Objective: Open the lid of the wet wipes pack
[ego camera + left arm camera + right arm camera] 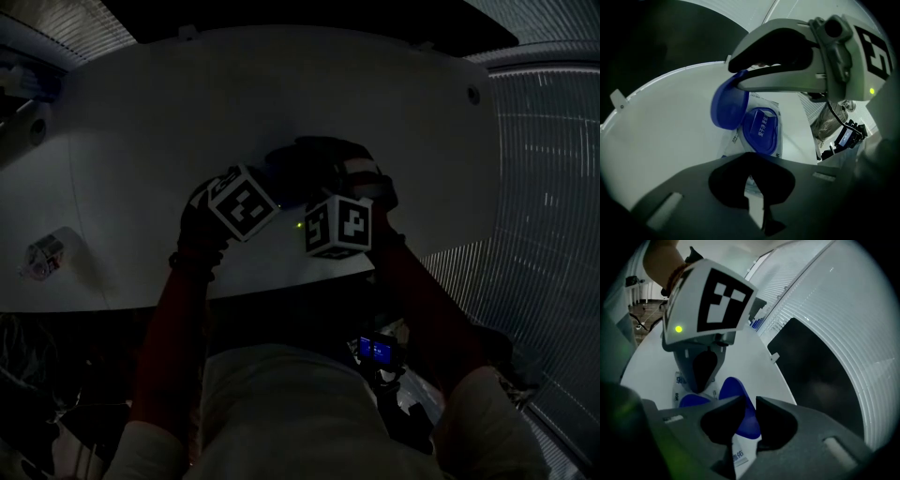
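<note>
With the left hand-held gripper (754, 187) clamped on the wet wipes pack (735, 140) lying mid-surface (670, 126), the right hand-held gripper (749, 411) pinches the half-raised blue lid (729, 105), which likely next needs swinging fully back before release.

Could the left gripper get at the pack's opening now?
Probably yes: the right gripper holds the blue lid tipped up, so the opening of the wet wipes pack lies bare just ahead of the left gripper.
</note>
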